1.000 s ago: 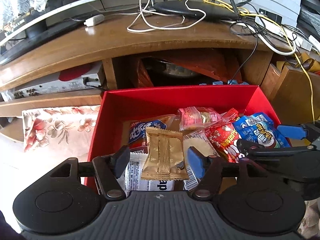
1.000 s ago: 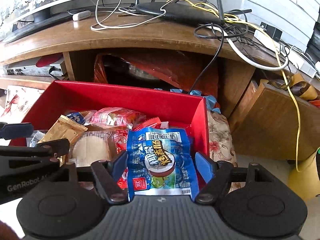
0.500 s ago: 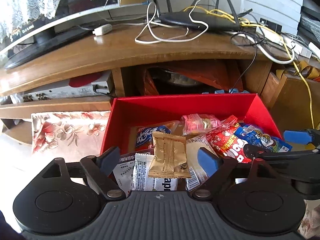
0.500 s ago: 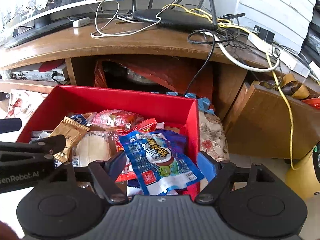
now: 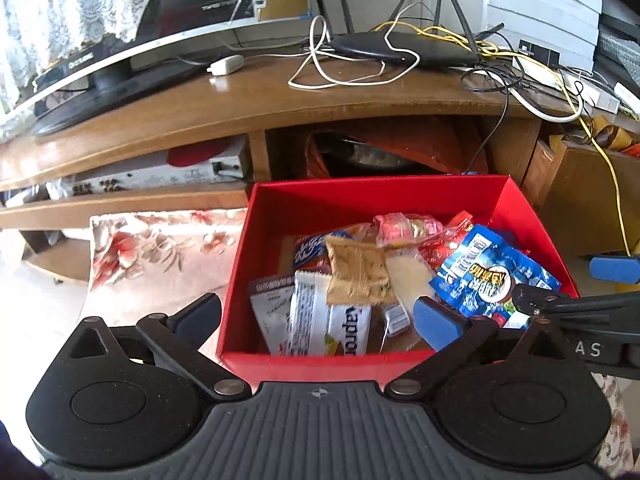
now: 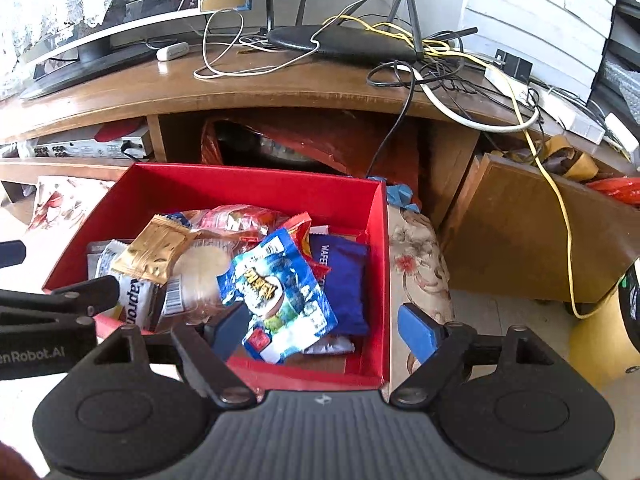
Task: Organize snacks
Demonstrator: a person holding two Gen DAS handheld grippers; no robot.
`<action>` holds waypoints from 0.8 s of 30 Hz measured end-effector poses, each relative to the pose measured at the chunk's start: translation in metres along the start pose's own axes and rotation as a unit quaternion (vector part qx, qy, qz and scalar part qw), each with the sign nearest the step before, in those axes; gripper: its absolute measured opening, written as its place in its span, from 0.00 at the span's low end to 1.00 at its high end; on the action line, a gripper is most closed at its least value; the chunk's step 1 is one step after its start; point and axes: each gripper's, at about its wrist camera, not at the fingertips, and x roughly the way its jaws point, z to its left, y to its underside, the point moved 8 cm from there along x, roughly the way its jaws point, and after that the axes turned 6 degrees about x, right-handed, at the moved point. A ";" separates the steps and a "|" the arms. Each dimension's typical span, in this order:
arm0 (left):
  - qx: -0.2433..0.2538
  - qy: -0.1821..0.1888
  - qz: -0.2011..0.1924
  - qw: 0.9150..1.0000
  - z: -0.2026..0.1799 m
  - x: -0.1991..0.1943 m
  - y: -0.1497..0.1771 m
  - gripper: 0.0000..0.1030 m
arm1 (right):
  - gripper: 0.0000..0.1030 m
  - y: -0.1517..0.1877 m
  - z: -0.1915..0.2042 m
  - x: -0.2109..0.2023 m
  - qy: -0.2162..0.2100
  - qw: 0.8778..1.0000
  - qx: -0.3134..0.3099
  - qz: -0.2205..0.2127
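Your 2 hand-held grippers, left (image 5: 316, 316) and right (image 6: 324, 326), have just released: gold packet (image 5: 356, 272) and blue packet (image 6: 276, 292) now lie in the red box (image 5: 400, 200), centre frame; that step looks complete.

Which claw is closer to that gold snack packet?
Left. The left claw hangs open just in front of the gold packet; the right claw is open farther right, by the blue packet.

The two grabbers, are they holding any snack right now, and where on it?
No. The left gripper and right gripper are both open and hold nothing. The gold packet and blue packet lie loose in the red box.
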 end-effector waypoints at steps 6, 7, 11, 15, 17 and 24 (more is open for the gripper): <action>-0.011 -0.001 -0.002 1.000 0.006 -0.012 0.013 1.00 | 0.71 0.010 -0.004 -0.015 -0.002 1.000 0.012 -0.004; -0.014 0.001 -0.003 1.000 0.007 -0.014 0.016 1.00 | 0.71 0.012 -0.002 -0.017 -0.003 1.000 0.012 -0.004; -0.026 0.015 0.003 1.000 0.005 -0.019 0.025 1.00 | 0.71 0.021 0.005 -0.028 -0.008 1.000 0.005 -0.007; -0.032 -0.002 -0.013 0.999 0.011 -0.031 0.029 1.00 | 0.71 0.028 0.006 -0.038 -0.013 1.000 0.006 -0.012; -0.035 -0.021 -0.047 0.998 0.017 -0.045 0.027 1.00 | 0.71 0.029 0.006 -0.043 -0.017 1.000 0.009 -0.017; -0.035 -0.024 -0.083 0.996 0.023 -0.068 0.026 1.00 | 0.72 0.029 0.009 -0.063 -0.030 0.999 0.016 -0.039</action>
